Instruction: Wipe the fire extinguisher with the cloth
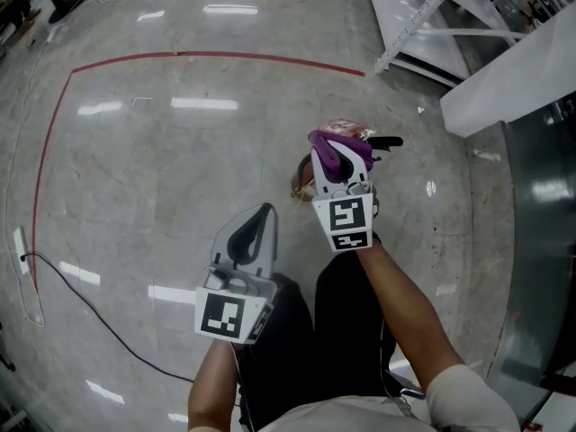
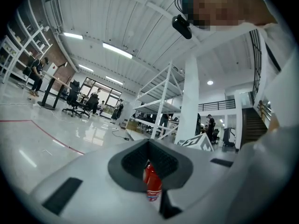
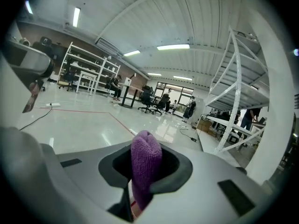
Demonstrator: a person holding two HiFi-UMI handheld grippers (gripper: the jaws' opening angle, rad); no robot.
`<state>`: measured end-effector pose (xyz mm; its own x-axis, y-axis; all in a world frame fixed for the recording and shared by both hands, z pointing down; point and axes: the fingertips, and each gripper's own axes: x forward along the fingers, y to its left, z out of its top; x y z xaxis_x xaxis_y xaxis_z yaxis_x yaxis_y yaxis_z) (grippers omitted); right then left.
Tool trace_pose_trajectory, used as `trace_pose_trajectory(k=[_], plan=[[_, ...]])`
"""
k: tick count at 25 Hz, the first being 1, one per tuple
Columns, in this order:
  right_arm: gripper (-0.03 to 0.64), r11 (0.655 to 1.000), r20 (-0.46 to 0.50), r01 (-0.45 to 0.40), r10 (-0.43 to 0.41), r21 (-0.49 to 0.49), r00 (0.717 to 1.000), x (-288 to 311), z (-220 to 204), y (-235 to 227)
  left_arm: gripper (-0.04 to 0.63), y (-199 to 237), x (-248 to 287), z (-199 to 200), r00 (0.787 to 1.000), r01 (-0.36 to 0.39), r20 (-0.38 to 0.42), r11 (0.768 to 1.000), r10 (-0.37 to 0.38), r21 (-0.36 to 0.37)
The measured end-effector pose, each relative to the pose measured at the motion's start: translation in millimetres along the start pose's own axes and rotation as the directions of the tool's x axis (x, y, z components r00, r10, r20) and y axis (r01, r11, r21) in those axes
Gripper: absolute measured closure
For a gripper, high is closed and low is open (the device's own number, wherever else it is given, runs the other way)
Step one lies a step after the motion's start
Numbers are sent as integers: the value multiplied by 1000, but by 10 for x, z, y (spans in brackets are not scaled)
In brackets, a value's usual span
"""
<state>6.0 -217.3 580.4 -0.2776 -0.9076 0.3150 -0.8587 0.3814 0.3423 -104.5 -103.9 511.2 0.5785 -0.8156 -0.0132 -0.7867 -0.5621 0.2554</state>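
A purple cloth [image 1: 328,141] is folded between the jaws of my right gripper [image 1: 335,153], which is shut on it. In the right gripper view the cloth [image 3: 145,162] stands up out of the pinch of the right gripper [image 3: 145,171]. The red fire extinguisher [image 1: 301,181] stands on the floor right under that gripper, its black handle [image 1: 387,141] poking out to the right. My left gripper [image 1: 260,211] hangs lower left of it, jaws together and empty. In the left gripper view, the extinguisher [image 2: 152,183] shows through the slit of the left gripper [image 2: 149,160].
A red tape line [image 1: 207,57] curves across the glossy grey floor. A black cable [image 1: 90,309] runs at the lower left. White shelving [image 1: 432,16] stands at the upper right, a dark cabinet [image 1: 540,223] along the right edge. People [image 2: 36,73] sit and stand far off.
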Motion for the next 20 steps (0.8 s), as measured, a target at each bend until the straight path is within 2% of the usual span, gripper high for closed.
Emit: trace_pose_trajectory(k=[5,10,13,20], plan=[[548,997,-35,-79,78,-24,996,164,-161,382,592,62,-97,70,1000,-22,6,1000,22,-9],[548,975,-64,-184,177,-124,982,237,-373,736,592,113,-158,131,999,-32,16,999,32,-4],[548,967,-107,-241,232,-84,967,297,-646,875,592,127,-216,130,999,-43,22,999,44,-6],[548,954,-160,-300,296,-3,942,444,-1188,1048,592,126,-305,161,1000,-29,11,999,29,18]])
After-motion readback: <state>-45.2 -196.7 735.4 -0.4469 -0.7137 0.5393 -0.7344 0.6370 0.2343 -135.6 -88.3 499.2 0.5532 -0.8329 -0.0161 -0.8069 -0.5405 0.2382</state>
